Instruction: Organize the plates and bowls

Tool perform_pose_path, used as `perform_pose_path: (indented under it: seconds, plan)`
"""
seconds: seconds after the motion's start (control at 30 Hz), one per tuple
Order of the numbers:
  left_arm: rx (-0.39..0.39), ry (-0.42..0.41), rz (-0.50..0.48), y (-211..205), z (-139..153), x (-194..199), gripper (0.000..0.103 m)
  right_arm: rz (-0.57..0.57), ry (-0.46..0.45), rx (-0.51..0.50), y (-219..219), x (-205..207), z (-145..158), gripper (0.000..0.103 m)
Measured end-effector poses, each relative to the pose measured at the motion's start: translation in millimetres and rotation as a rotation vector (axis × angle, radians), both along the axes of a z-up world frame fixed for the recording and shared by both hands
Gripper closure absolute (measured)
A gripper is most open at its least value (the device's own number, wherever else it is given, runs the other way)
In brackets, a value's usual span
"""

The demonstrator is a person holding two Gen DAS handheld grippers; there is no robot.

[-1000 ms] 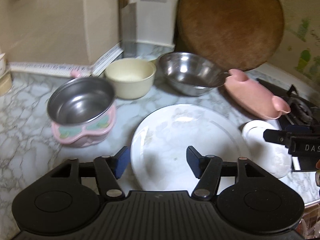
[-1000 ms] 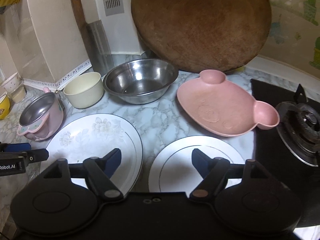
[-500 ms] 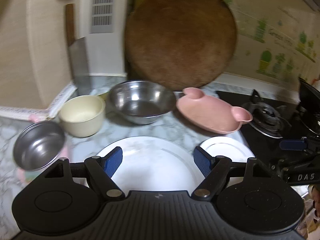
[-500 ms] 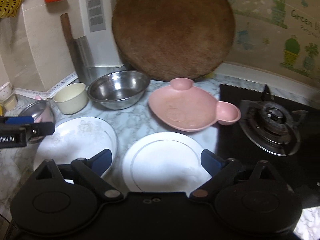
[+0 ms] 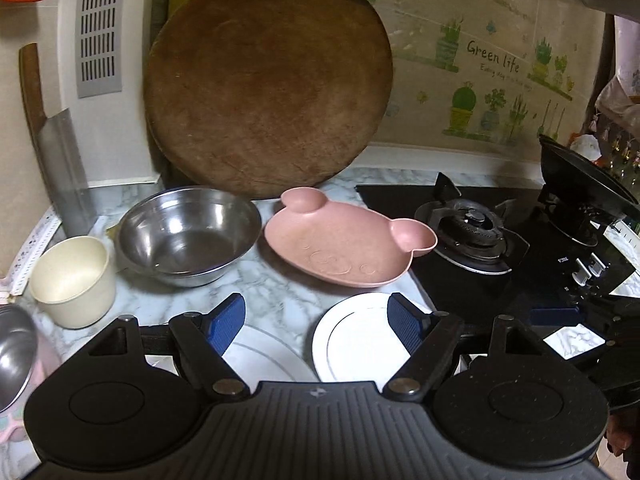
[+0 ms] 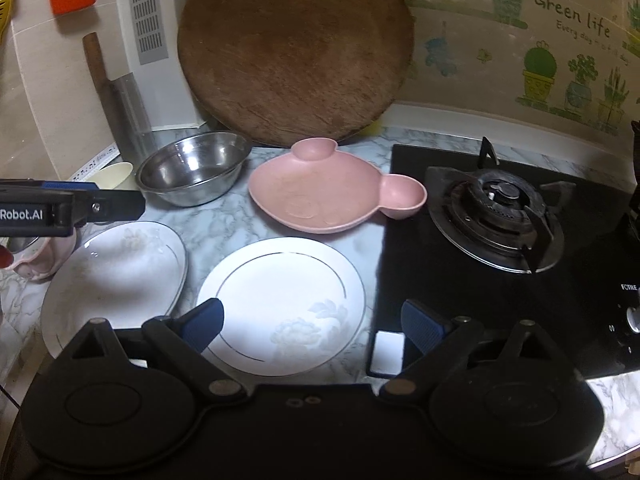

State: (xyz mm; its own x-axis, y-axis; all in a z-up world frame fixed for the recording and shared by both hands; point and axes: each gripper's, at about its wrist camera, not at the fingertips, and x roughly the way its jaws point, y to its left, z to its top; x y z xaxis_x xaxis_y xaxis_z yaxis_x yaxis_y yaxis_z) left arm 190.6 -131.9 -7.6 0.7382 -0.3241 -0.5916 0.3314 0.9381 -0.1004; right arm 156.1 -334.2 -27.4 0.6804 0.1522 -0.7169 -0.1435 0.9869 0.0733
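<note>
Your left gripper (image 5: 316, 316) hovers above the marble countertop (image 6: 240, 216) with its jaws apart and nothing between the pads. Your right gripper (image 6: 310, 320) likewise stands wide apart and empty, above the near edge of the gold-rimmed white plate (image 6: 280, 300). Both sets of jaws have just been opening, and no object sits between them.

Locate the task items as follows:

- The gold-rimmed white plate lies flat on the countertop at near centre, just left of the black gas hob (image 6: 500, 240).
- The floral white plate (image 6: 116, 276) lies flat to its left, close beside it but apart.
- The pink bear-shaped dish (image 6: 332, 192) rests farther back, between the two white plates and the round wooden board (image 6: 296, 48), which leans against the wall.
- The steel bowl (image 5: 188, 236) stands upright to the left of the pink dish.
- The cream bowl (image 5: 72, 280) stands left of the steel bowl, just beside it.
- A pink pot with a steel interior (image 5: 14, 344) sits at the far-left edge of the left wrist view; it is cropped there, so its exact position is probably just left of the floral plate.

A cleaver (image 5: 60, 164) leans against the wall behind the bowls.
</note>
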Motion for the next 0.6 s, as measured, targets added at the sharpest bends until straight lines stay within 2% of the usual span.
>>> perform_pose_path:
  seconds: [0.3,0.47,0.6]
  plan:
    - [-0.022,0.017,-0.029,-10.9,-12.5,24.9,0.025,-0.025,0.042,0.004,-7.9,11.0,-15.3,0.008]
    - [0.002,0.127,-0.074,-22.4,-23.3,54.6,0.025,-0.029,0.071,0.027,-7.9,13.8,-21.7,0.009]
    - [0.035,0.159,-0.108,-34.3,-31.0,71.0,0.025,-0.058,0.119,0.081,-8.7,14.1,-29.0,0.015]
